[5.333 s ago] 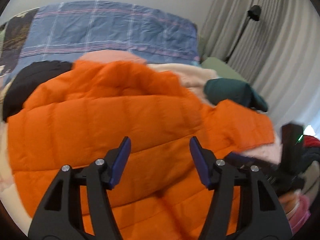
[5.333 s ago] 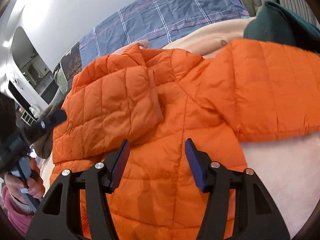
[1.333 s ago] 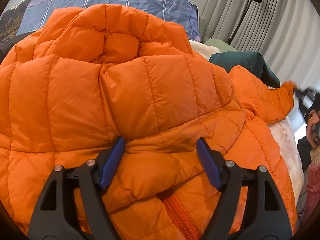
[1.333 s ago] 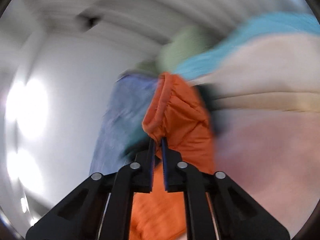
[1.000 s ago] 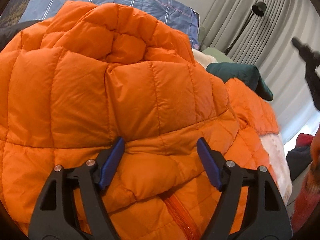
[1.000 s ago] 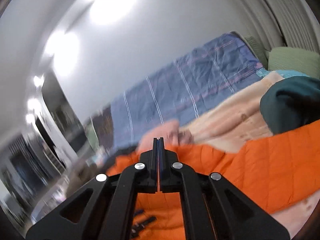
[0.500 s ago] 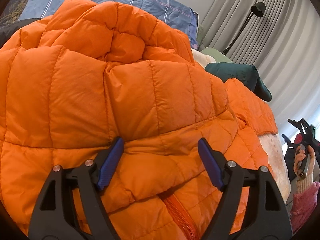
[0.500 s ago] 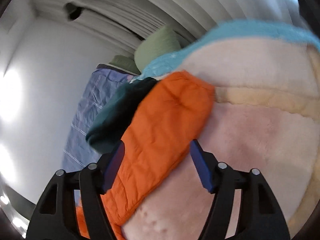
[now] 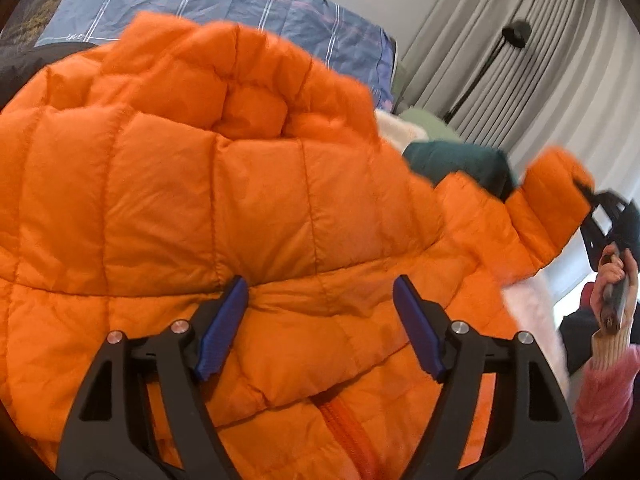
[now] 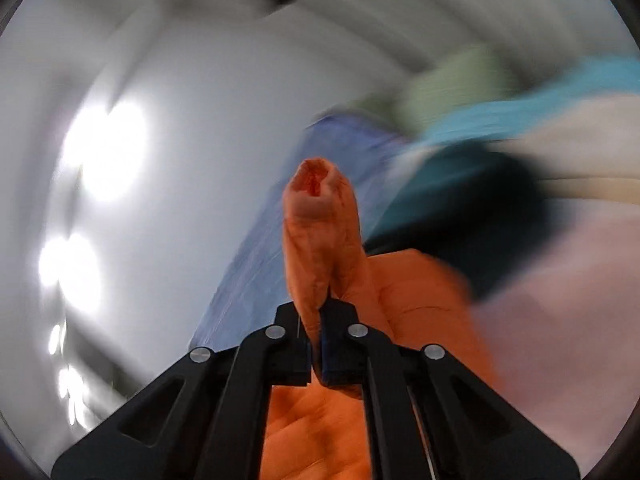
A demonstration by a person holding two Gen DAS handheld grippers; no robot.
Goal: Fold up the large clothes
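Your orange puffer jacket (image 9: 248, 216) lies bunched on the bed, filling the left wrist view, a plaid blue blanket (image 9: 224, 4) behind it. Your left gripper (image 9: 320, 322) rests spread wide on the jacket near its zipper (image 9: 344, 432). Your right gripper (image 10: 314, 344) pinches the sleeve cuff (image 10: 320, 232), lifted off the bedding.

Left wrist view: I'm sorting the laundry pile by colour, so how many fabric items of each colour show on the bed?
Orange: 1, the puffer jacket, its sleeve pinched in the right tongs
Dark green: 1, the bundle
Black: 1, the garment
Blue plaid: 1, the bedding
White fleece: 1, the blanket
Total: 5
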